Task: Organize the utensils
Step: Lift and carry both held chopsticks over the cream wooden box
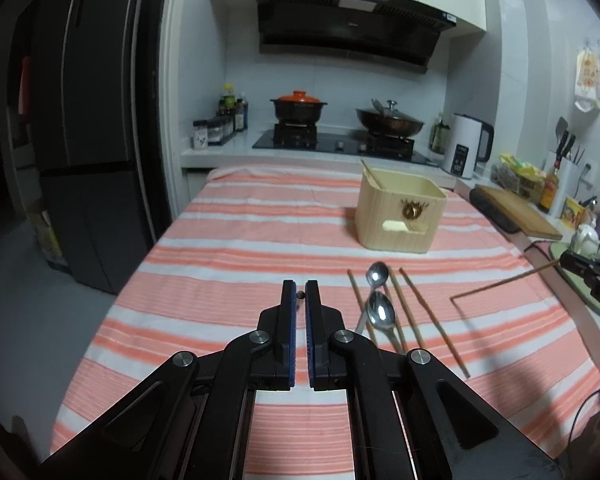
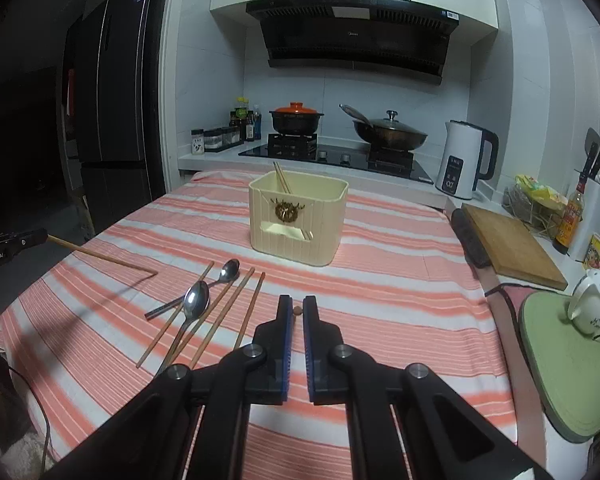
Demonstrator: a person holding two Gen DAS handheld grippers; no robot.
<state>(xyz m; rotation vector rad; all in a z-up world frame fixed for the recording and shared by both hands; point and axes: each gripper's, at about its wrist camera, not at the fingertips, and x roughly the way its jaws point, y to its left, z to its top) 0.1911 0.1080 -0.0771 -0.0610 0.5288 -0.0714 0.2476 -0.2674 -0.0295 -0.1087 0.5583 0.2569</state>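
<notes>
A cream utensil box (image 1: 400, 216) (image 2: 298, 220) stands on the striped cloth with chopsticks (image 2: 282, 178) inside. Two metal spoons (image 1: 378, 308) (image 2: 198, 300) and several wooden chopsticks (image 1: 432, 312) (image 2: 224, 312) lie on the cloth in front of it. My left gripper (image 1: 300, 294) is shut on a chopstick seen end-on; in the right wrist view (image 2: 16, 242) the held chopstick (image 2: 100, 256) slants down to the cloth. My right gripper (image 2: 297, 310) is shut on a chopstick too; in the left wrist view (image 1: 580, 266) its chopstick (image 1: 504, 282) slants to the cloth.
A striped cloth (image 1: 240, 260) covers the table. A stove with a pot (image 2: 296, 118) and wok (image 2: 388, 130), a kettle (image 2: 464, 160), a cutting board (image 2: 508, 244), a green mat (image 2: 568, 364) with a white teapot (image 2: 592, 304) and a fridge (image 1: 80, 120) surround it.
</notes>
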